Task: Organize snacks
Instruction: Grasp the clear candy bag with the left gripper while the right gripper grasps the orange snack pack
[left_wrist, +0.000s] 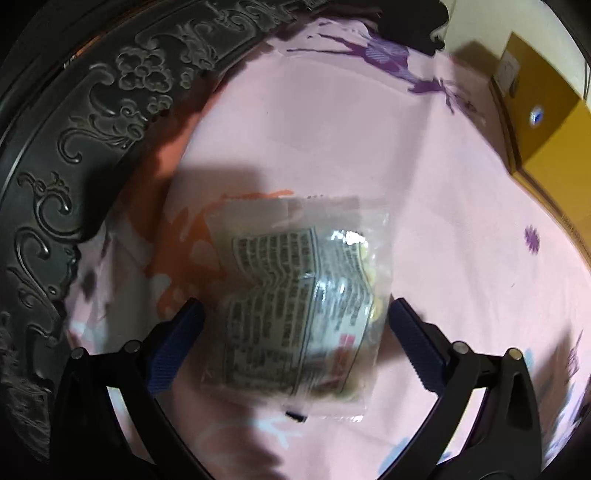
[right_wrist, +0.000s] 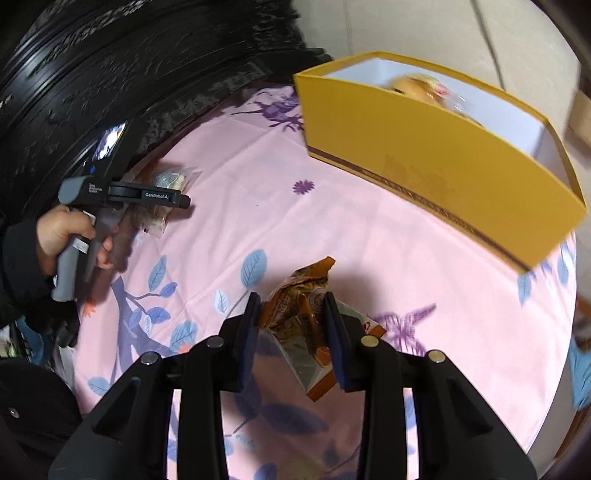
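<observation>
A clear snack bag (left_wrist: 295, 295) with a printed label lies flat on the pink floral cloth (left_wrist: 332, 147). My left gripper (left_wrist: 295, 314) hangs over it, jaws wide on either side, pads off the bag. In the right wrist view my right gripper (right_wrist: 291, 325) is shut on an orange snack packet (right_wrist: 299, 314), held above the cloth. The yellow box (right_wrist: 424, 155) stands at the upper right with a wrapped snack (right_wrist: 421, 86) inside. The left gripper (right_wrist: 162, 206) also shows at the left, held by a hand (right_wrist: 62, 229), over the clear bag (right_wrist: 173, 179).
A dark carved wooden headboard (left_wrist: 74, 147) runs along the left edge of the cloth. The yellow box (left_wrist: 535, 110) sits at the far right in the left wrist view. A dark sleeve (right_wrist: 18, 266) fills the lower left of the right wrist view.
</observation>
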